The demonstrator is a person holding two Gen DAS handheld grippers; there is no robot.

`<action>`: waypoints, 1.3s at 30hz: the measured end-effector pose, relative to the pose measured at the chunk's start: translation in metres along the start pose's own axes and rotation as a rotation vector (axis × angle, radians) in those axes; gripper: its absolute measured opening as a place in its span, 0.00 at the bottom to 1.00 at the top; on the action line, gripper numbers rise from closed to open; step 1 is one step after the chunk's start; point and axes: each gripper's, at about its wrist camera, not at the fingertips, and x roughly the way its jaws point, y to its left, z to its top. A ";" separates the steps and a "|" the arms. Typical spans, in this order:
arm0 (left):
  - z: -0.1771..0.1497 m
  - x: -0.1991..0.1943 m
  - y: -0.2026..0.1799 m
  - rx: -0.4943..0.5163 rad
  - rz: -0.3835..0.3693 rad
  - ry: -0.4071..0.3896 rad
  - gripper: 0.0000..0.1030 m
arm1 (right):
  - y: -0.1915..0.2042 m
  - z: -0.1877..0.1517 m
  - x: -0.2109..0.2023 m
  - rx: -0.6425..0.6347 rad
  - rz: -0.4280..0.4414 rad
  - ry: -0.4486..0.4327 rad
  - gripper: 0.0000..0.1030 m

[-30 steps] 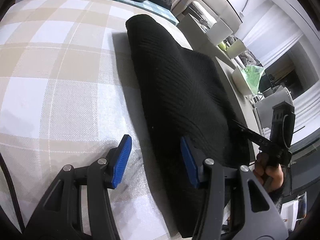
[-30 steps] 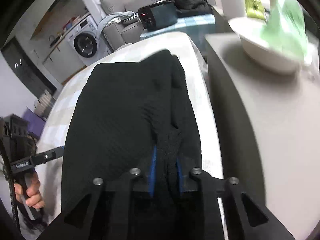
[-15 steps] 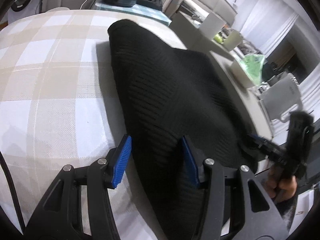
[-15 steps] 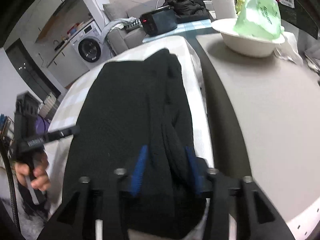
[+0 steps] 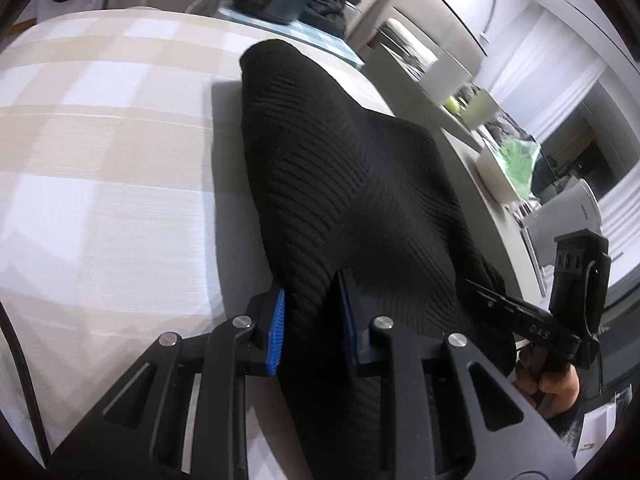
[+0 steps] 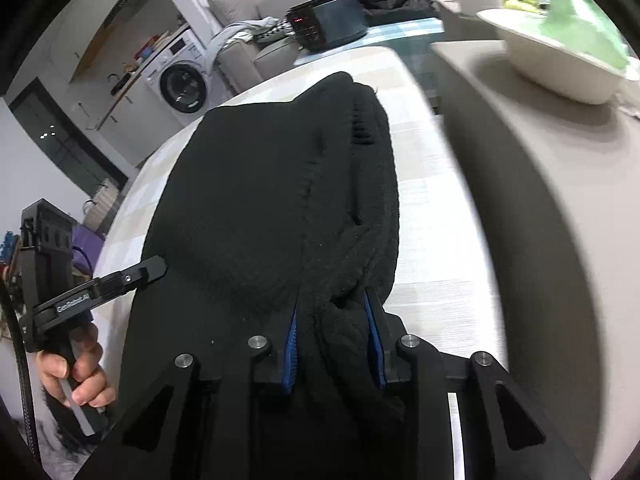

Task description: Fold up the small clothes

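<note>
Black ribbed knit garment [image 5: 344, 184] lies across the beige-and-white checked desk [image 5: 100, 168], filling the frame's centre. Left gripper [image 5: 312, 320] jaws have just closed, pinching its near edge; right gripper [image 6: 332, 332] jaws have likewise closed on a bunched fold at lower centre.

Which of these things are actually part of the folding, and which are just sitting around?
Part of the job:
black knitted garment
left gripper, jaws just closed on the garment's near edge
right gripper, likewise pinching it
checked cloth under it

Just lying about:
white bowl with green bag
washing machine
black appliance
</note>
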 end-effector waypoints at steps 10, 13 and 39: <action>-0.002 -0.084 0.090 -0.083 0.181 -0.116 0.20 | 0.110 -0.018 0.047 -0.093 0.126 0.018 0.28; -0.006 -0.098 0.100 -0.099 0.192 -0.132 0.20 | 0.124 -0.022 0.049 -0.123 0.108 0.029 0.31; -0.107 -0.143 0.082 -0.022 0.153 -0.108 0.29 | 0.108 -0.084 -0.025 -0.069 0.139 -0.005 0.23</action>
